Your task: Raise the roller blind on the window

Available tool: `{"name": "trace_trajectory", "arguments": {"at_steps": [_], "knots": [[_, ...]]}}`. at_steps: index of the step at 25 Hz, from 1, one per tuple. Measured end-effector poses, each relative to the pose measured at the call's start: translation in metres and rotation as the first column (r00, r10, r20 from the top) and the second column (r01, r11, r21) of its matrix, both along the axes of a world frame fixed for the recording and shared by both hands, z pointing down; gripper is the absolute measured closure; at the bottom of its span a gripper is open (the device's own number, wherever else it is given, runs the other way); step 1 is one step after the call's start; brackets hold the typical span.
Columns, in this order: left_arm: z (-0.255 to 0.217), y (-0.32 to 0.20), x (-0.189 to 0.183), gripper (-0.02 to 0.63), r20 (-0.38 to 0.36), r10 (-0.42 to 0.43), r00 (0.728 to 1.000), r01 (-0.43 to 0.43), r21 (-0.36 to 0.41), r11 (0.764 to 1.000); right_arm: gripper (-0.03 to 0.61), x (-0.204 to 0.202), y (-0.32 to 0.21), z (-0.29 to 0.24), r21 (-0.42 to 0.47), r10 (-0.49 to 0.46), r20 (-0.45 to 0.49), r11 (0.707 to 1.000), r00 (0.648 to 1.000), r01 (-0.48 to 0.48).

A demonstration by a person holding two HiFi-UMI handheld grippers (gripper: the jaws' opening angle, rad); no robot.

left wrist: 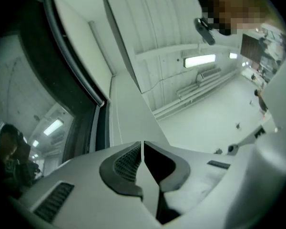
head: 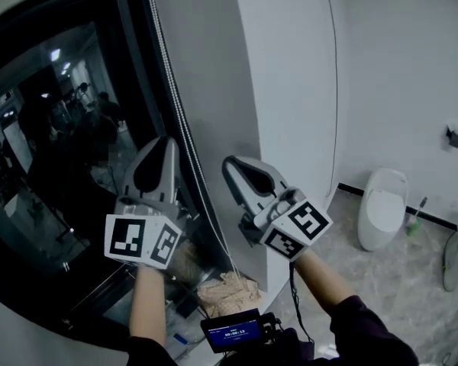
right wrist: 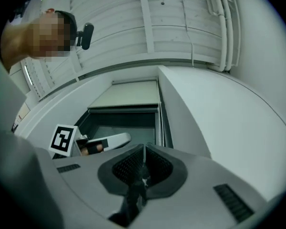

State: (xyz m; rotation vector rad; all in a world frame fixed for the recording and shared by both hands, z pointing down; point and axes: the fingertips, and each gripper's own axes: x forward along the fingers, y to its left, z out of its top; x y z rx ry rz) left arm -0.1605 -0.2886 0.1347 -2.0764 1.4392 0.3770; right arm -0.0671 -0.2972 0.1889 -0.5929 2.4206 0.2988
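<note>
The dark window (head: 61, 128) fills the left of the head view. A bead chain (head: 179, 105) hangs along its right frame. My left gripper (head: 166, 142) points up just left of the chain, its jaws shut. My right gripper (head: 230, 165) points up just right of it. In the right gripper view the roller blind (right wrist: 131, 95) covers only the top of the window, and the chain (right wrist: 158, 128) runs down beside the frame. There my right gripper (right wrist: 144, 149) is shut, with a thin strand and a bead between its pads. The left gripper (left wrist: 142, 147) shows nothing clear between its pads.
A white wall column (head: 282, 90) stands right of the window. A toilet (head: 382, 204) and a brush (head: 414, 219) sit on the tiled floor at the right. Brownish clutter (head: 225, 292) lies under the window. A small screen (head: 233, 330) hangs at my chest.
</note>
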Motion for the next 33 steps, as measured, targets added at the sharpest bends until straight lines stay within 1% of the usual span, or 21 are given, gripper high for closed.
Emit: {"name": "trace_trajectory", "arguments": {"at_steps": [3, 5, 8, 13, 18, 27, 33], "knots": [[0.023, -0.011, 0.014, 0.595, 0.116, -0.085, 0.99, 0.084, 0.014, 0.996, 0.561, -0.013, 0.005, -0.011, 0.071, 0.062, -0.049, 0.996, 0.997, -0.058], [0.028, -0.013, 0.019, 0.595, 0.148, -0.114, 0.982, 0.113, 0.018, 0.993, 0.571, -0.02, 0.01, -0.023, 0.121, 0.116, -0.081, 0.987, 0.99, -0.106], [0.023, -0.009, 0.022, 0.595, 0.132, -0.108, 0.985, 0.107, 0.015, 0.994, 0.571, -0.027, 0.017, -0.039, 0.165, 0.153, -0.116, 0.977, 0.981, -0.133], [0.014, -0.004, 0.02, 0.595, 0.098, -0.081, 0.992, 0.08, 0.017, 0.997, 0.571, -0.03, 0.019, -0.047, 0.171, 0.152, -0.108, 0.976, 0.983, -0.132], [0.013, 0.0, 0.017, 0.595, 0.096, -0.111, 0.989, 0.108, 0.035, 0.994, 0.571, -0.033, 0.02, -0.049, 0.178, 0.157, -0.111, 0.975, 0.981, -0.136], [0.013, 0.0, 0.016, 0.595, 0.093, -0.112, 0.989, 0.109, 0.034, 0.993, 0.571, -0.035, 0.013, -0.048, 0.174, 0.168, -0.111, 0.974, 0.98, -0.147], [0.011, 0.003, 0.011, 0.595, 0.106, -0.111, 0.988, 0.106, 0.053, 0.993, 0.571, -0.042, 0.01, -0.047, 0.164, 0.165, -0.108, 0.976, 0.98, -0.146]]}}
